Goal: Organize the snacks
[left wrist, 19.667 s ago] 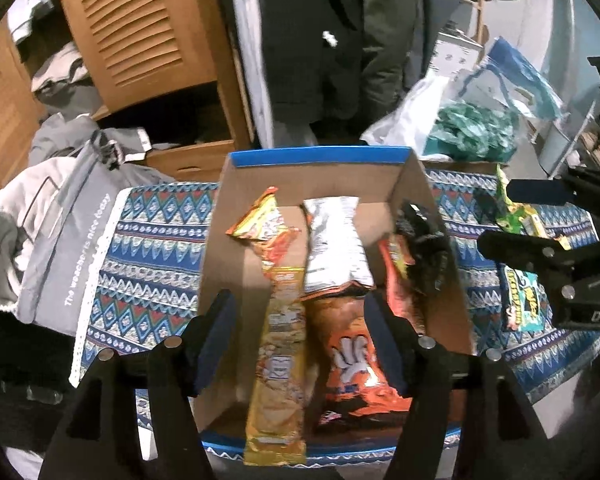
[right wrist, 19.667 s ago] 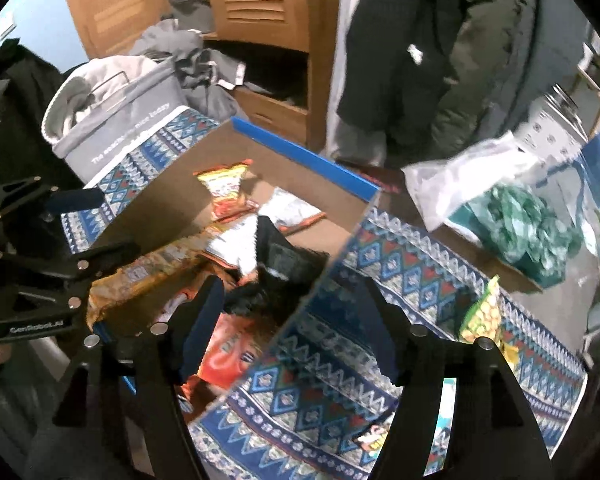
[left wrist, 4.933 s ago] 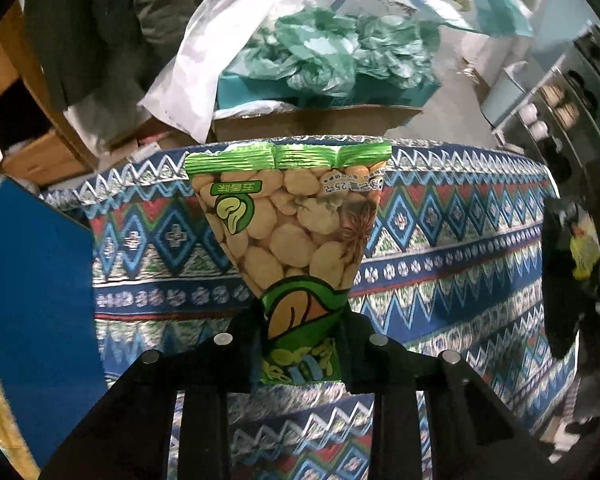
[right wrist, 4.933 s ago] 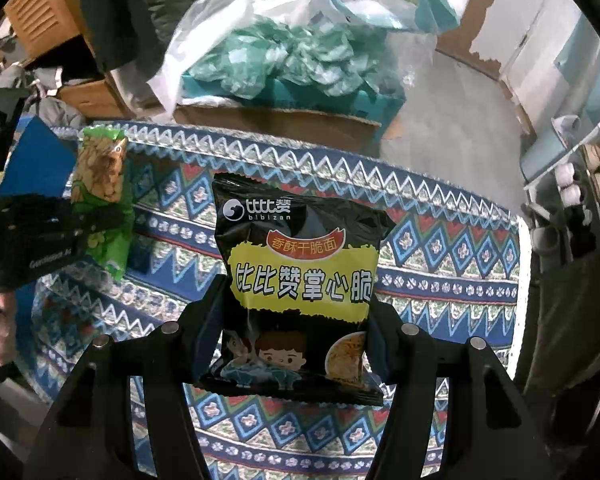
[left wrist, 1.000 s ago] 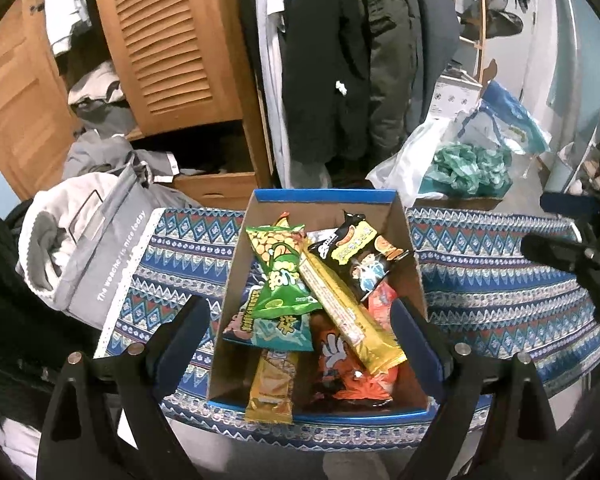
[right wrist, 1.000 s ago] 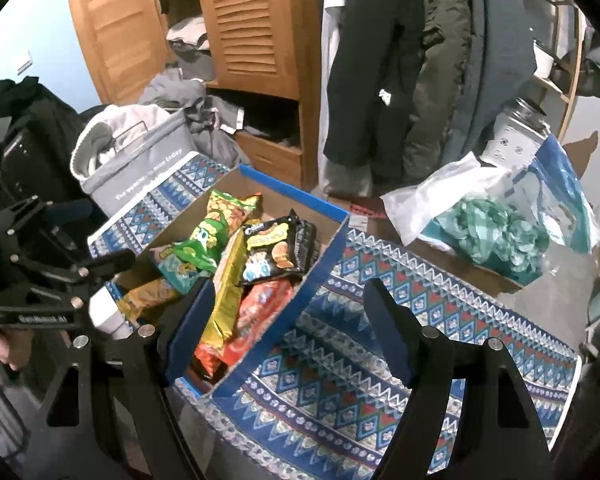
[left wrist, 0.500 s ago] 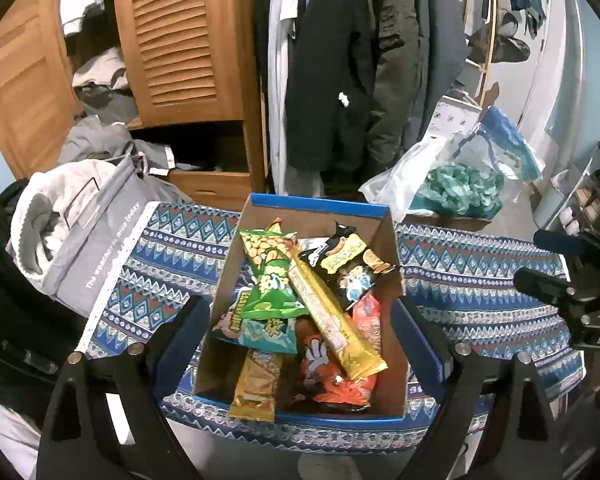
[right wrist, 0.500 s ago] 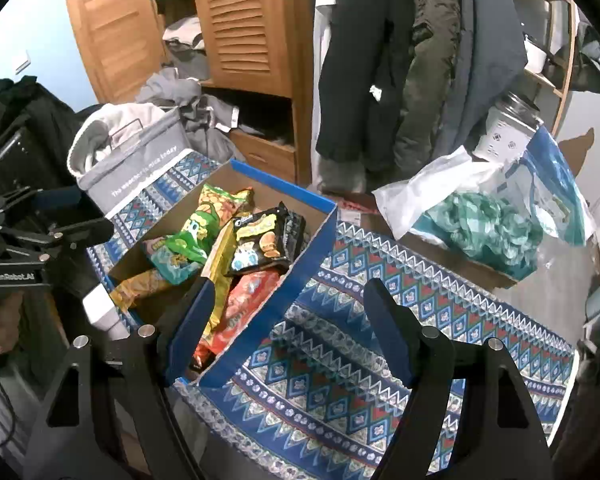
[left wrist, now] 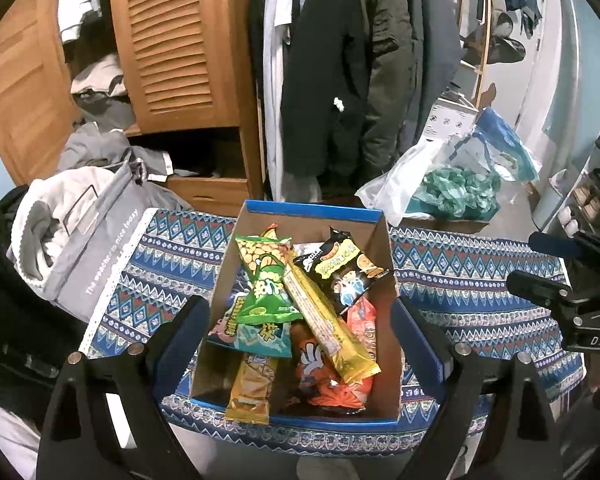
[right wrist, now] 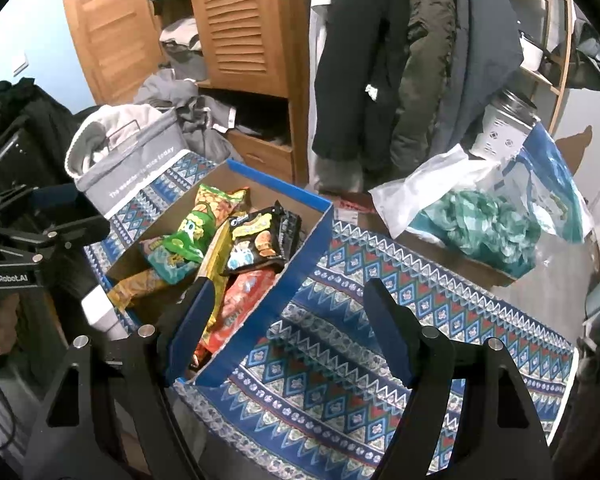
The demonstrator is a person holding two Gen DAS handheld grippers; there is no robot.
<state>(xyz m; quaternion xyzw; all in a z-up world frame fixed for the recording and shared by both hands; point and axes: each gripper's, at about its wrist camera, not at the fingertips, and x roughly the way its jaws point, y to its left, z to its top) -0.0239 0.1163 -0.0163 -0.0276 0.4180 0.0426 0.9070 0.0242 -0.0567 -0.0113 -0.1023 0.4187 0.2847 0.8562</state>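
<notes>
A blue-edged cardboard box (left wrist: 260,220) stands on the patterned blue tablecloth (left wrist: 460,272) and holds several snack packs. On top lie a green peanut pack (left wrist: 270,288), a black and yellow pack (left wrist: 340,272) and a long yellow pack (left wrist: 324,328). An orange pack (left wrist: 324,376) lies beneath them. My left gripper (left wrist: 300,340) hangs open high above the box with nothing between its fingers. My right gripper (right wrist: 292,320) is open and empty over the box's right wall (right wrist: 296,256) and the cloth (right wrist: 380,340). Each gripper shows at the edge of the other's view.
A grey fabric basket (left wrist: 72,248) full of laundry sits on the table's left end. Behind stand a wooden louvred wardrobe (left wrist: 172,40) and hanging coats (left wrist: 340,60). A white plastic bag with green cloth (left wrist: 452,192) lies beyond the table's far right edge.
Both wrist views have drawn slightly back and up from the box, so more of the wardrobe and coats shows. Both grippers stay open and empty, and the snacks lie as before.
</notes>
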